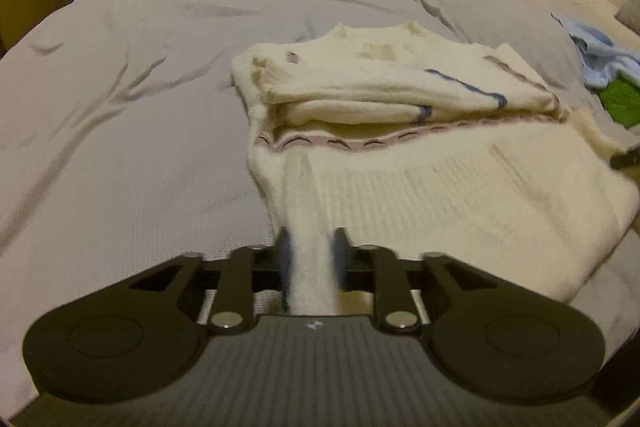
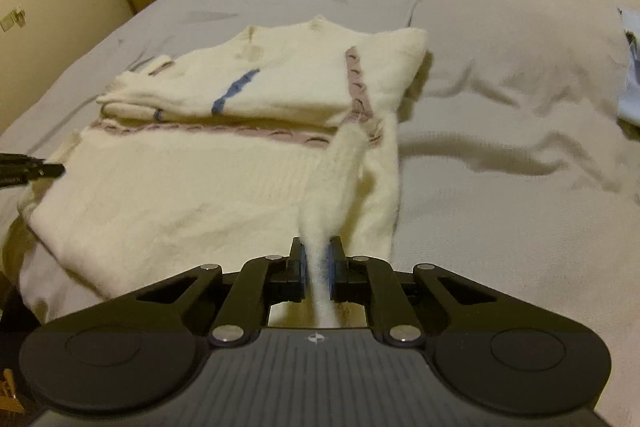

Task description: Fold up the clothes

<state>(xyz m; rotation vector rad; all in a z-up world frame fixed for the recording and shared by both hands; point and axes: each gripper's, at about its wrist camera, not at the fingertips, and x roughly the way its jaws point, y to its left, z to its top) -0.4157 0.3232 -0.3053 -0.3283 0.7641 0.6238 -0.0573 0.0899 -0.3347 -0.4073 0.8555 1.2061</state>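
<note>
With sleeves already folded across, the cream fuzzy knit sweater (image 1: 400, 163) lies on the grey bed (image 1: 120, 107); left hand-held gripper (image 1: 310, 251) and right hand-held gripper (image 2: 317, 259) each pinch its near hem closed. Thin bunched grips may slip, skewing the fold.

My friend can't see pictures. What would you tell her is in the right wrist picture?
The right tool is shut on a pinch of a cream sweater, near its bottom edge. The sweater lies on a grey bed with its sleeves folded across the chest. The left tool pokes in at the left edge.
</note>
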